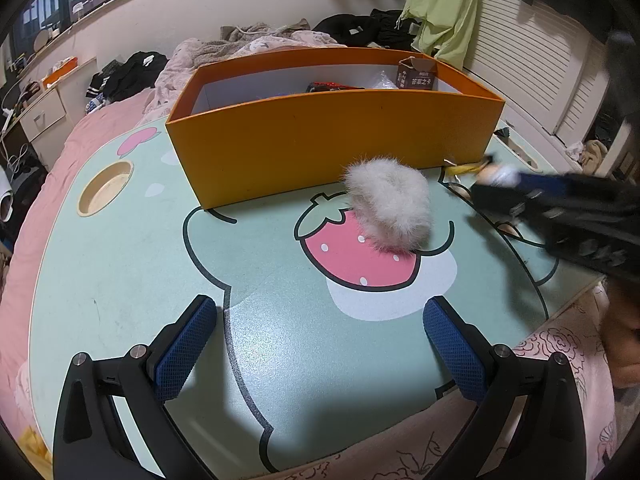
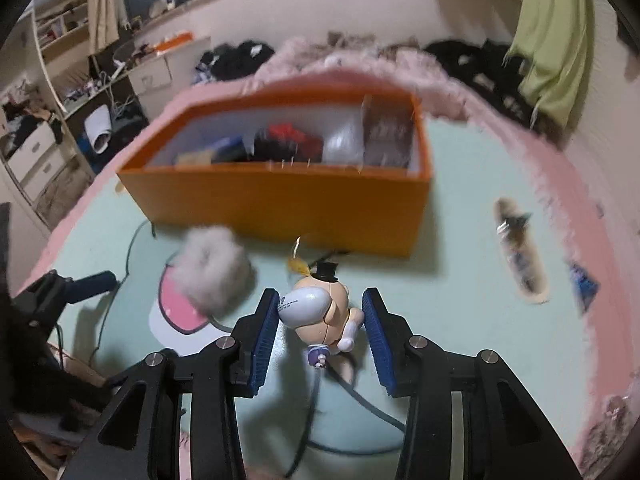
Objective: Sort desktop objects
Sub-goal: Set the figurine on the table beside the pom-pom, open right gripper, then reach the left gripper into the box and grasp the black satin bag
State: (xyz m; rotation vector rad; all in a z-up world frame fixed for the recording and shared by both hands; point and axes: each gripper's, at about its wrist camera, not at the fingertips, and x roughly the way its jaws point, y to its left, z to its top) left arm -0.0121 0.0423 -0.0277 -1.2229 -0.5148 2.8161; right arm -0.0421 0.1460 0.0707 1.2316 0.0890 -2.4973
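On my left, the left gripper hangs over bare table with its jaws wide apart and nothing between them; I read it as parked, kept out of the way while the other side works. Ahead of it the fluffy ball sits on the strawberry print, just in front of the orange box, which already holds a small carton and a few other things, so I take the box as the sorting target. Moving right, the right gripper has its jaws partly apart around the toy figure, a little doll in a black top hat lying on the table. The left pad looks to be touching it, while a gap shows at the right pad, so I judge it straddled, not yet clamped. The fluffy ball lies close on the figure's left and could get brushed. Farther right, well apart, a small skateboard lies clear of the path.
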